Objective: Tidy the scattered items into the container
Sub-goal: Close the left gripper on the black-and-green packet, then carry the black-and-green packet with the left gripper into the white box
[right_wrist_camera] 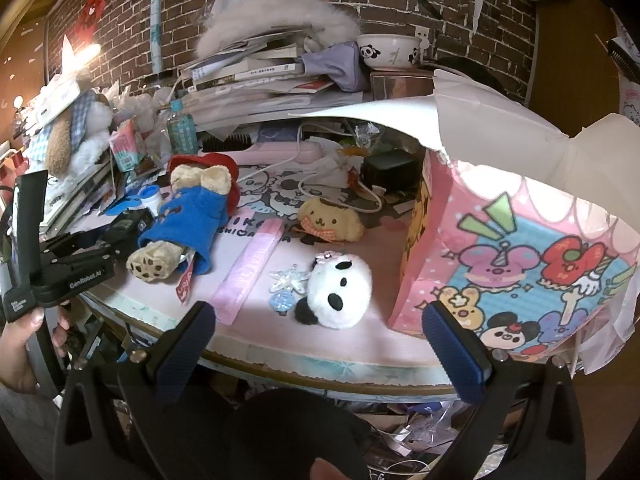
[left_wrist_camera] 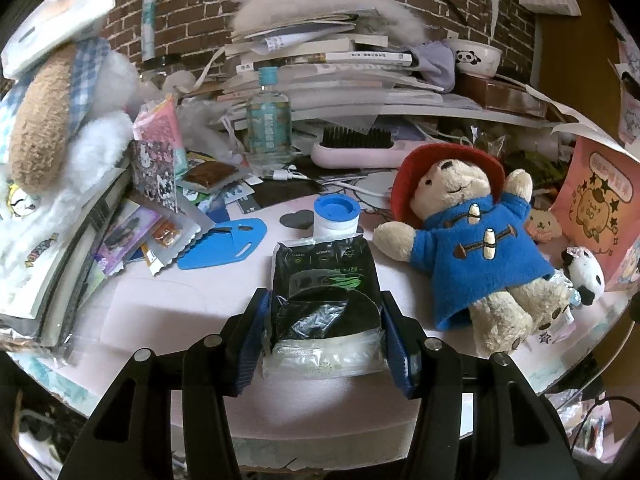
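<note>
Left gripper is clamping the black mask pack; right gripper is hanging open, empty. Lift straight, clearing the bear, into the pink box.

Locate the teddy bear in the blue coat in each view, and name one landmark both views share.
Left wrist: teddy bear lies right of centre, beside the black packet.
Right wrist: teddy bear lies left of centre, feet toward the camera.
Shared landmark: panda bowl.

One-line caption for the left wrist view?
Left gripper shut on a black packet beside a teddy bear.
</note>
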A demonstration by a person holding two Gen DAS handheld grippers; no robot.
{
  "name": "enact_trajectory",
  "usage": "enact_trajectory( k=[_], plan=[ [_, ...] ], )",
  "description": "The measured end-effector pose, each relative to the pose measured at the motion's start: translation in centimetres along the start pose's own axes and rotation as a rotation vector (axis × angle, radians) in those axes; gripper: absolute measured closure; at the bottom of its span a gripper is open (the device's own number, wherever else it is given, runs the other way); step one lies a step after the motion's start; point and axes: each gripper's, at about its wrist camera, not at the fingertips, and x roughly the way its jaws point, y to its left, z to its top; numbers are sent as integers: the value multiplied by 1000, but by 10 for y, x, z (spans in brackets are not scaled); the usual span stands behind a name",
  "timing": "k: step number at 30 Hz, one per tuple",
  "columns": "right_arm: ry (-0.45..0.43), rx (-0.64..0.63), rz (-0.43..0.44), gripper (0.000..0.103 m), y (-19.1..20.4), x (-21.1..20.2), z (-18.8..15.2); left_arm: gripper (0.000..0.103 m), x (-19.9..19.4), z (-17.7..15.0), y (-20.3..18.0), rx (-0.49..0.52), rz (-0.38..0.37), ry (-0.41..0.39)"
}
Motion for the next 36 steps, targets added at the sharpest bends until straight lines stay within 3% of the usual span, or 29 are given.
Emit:
enact_trajectory(
  k=[9, 15, 22, 29, 36],
  plan=[
    [2, -5, 27, 0, 2, 1, 1, 55, -18, 8, -7, 17, 1, -33],
    [15, -8, 32, 0, 5, 3, 0, 55, -39, 23, -18, 45, -3, -96],
    [0, -43, -37, 0, 9, 5, -2, 55, -65, 43, -40, 91, -24, -174],
    [-5, -88, -31, 0, 17, 6, -6, 55, -88, 79, -81, 189, -123, -247],
    [-15, -67, -14, 0, 11, 1, -5, 55, -97, 115, -131, 314, -244, -268]
  ],
)
